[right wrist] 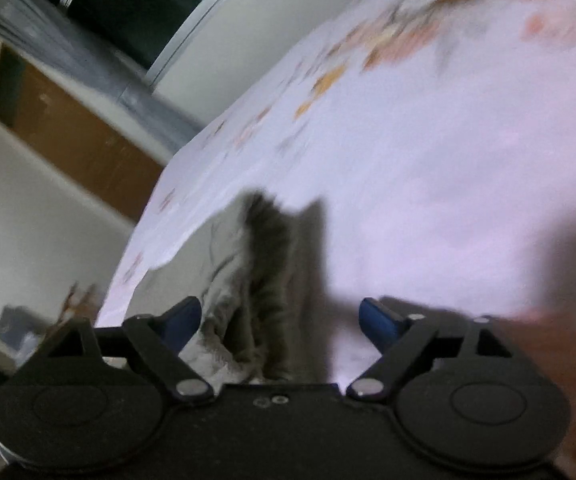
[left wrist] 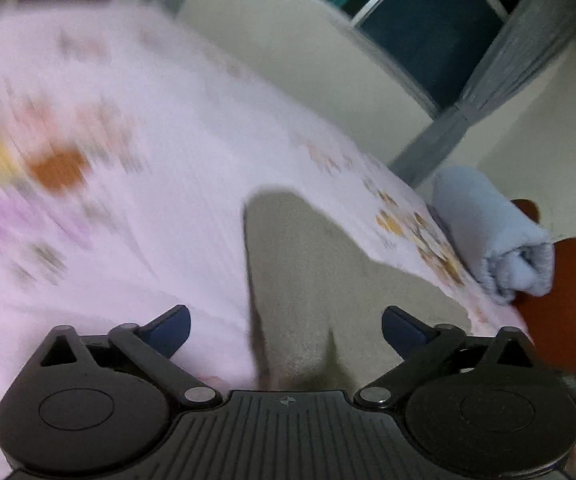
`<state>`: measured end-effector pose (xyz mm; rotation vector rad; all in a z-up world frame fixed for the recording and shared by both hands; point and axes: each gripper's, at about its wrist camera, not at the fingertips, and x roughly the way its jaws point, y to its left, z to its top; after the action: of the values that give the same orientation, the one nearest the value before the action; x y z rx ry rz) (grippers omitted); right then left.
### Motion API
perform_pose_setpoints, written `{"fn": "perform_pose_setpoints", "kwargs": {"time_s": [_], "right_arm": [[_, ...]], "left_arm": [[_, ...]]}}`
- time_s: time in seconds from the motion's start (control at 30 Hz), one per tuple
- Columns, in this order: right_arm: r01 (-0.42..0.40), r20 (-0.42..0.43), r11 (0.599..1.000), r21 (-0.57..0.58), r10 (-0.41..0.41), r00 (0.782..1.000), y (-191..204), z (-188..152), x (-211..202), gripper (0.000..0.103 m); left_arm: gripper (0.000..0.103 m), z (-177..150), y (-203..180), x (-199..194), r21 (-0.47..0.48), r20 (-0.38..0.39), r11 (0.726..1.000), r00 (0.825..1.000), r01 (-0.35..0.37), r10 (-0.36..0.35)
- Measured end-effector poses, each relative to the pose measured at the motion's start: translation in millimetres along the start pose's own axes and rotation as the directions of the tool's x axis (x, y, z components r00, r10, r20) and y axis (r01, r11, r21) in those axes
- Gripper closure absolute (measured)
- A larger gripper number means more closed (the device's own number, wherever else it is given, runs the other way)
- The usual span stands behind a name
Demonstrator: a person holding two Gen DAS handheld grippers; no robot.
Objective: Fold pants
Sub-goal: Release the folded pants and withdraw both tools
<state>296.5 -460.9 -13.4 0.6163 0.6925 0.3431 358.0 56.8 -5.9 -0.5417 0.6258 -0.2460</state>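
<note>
hovering over a bed point(left wrist: 136, 208) with a pale pink flowered sheet, both tongs spread wide and grasping nothing. left tongs point(left wrist: 286, 330) set above a flat beige-grey stretch of the pants point(left wrist: 300, 280), cloth passing under the gap between the blue pads without being pinched. right tongs point(right wrist: 280, 322) likewise released, with a rumpled, darker fold of the pants point(right wrist: 256, 280) rising between and just beside the left-hand pad, not pressed by either. pants lying on the sheet near the bed's edge, only part of them in either view, so hard to tell whether waistband or leg ends are underneath. rolled blue towel point(left wrist: 500, 240) sitting at the far corner of the bed, well apart from the work.

judged as a moment between grips: a fold either just laid down or about to be taken up, no way to say which from blurred views. next move likely calls for lowering each pair of tongs onto an edge of the cloth, pinching through all layers, then lifting both together and evenly so the fold lands square. bunched ridge at the right may need smoothing first.
</note>
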Motion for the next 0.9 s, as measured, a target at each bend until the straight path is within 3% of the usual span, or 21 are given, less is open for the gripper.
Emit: {"fn": "perform_pose_setpoints", "kwargs": {"time_s": [0.13, 0.27, 0.43, 0.53, 0.63, 0.8, 0.9], "right_arm": [[0.052, 0.102, 0.990, -0.128, -0.039, 0.994, 31, -22, -75, 0.013], [0.128, 0.157, 0.961, -0.244, -0.091, 0.983, 58, -50, -124, 0.006], [0.195, 0.231, 0.937, -0.292, -0.129, 0.964, 90, -101, -167, 0.006], [0.246, 0.295, 0.896, -0.370, -0.138, 0.945, 111, -132, -187, 0.006], [0.284, 0.311, 0.856, -0.431, -0.155, 0.938, 125, -158, -202, 0.006], [0.306, 0.311, 0.834, -0.458, -0.172, 0.935, 134, -194, -213, 0.006], [0.323, 0.311, 0.808, -0.493, -0.183, 0.933, 141, -216, -215, 0.006]], "left_arm": [[0.000, -12, -14, -59, 0.076, 0.052, 0.993, 0.995, -0.092, 0.088], [0.000, -41, -27, -119, 0.173, 0.078, 0.968, 0.982, -0.183, 0.171], [0.000, -85, -52, -183, 0.248, 0.120, 0.952, 0.980, -0.182, 0.156], [0.000, -110, -73, -216, 0.305, 0.164, 0.932, 0.975, -0.196, 0.151], [0.000, -130, -83, -242, 0.333, 0.202, 0.915, 0.965, -0.227, 0.166], [0.000, -157, -92, -267, 0.356, 0.170, 0.909, 0.972, -0.216, 0.165], [0.000, -170, -96, -277, 0.364, 0.189, 0.908, 0.971, -0.207, 0.146]]}}
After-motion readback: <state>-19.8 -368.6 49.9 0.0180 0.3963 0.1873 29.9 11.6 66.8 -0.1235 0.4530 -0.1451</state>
